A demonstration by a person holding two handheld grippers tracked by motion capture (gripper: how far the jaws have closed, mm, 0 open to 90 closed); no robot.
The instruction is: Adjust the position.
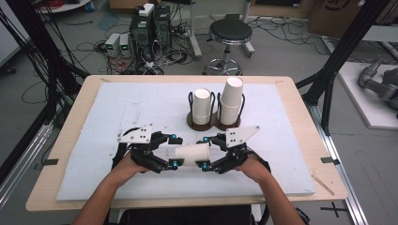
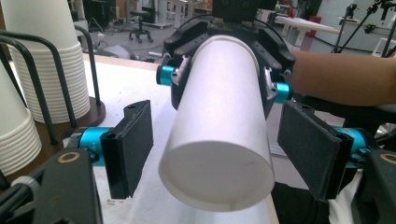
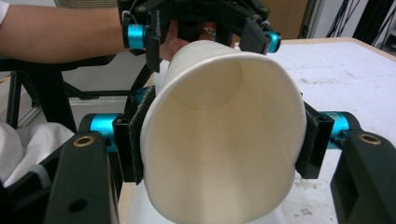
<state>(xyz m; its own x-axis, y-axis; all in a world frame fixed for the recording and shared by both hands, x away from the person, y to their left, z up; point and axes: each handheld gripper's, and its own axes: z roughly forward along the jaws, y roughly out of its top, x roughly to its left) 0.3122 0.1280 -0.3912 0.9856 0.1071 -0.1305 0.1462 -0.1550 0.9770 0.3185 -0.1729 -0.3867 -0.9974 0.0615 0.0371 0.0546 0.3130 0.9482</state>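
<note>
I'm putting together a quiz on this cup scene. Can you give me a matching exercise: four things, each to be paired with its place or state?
Things:
1. left gripper
2. right gripper
3. taller cup stack
4. stool

States:
A. on the floor beyond the table
B. fingers squeezing the mouth end of the sideways cup
C. in the right ring of the holder
D. open, fingers clear of the cup's base

Pairs: 1-D, 2-B, 3-C, 4-A

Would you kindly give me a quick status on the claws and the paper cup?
Right claw shut on paper cup, squeezing its rim end oval. Left claw open around its base, pads clear. Cup holder beyond, nothing in the way.
</note>
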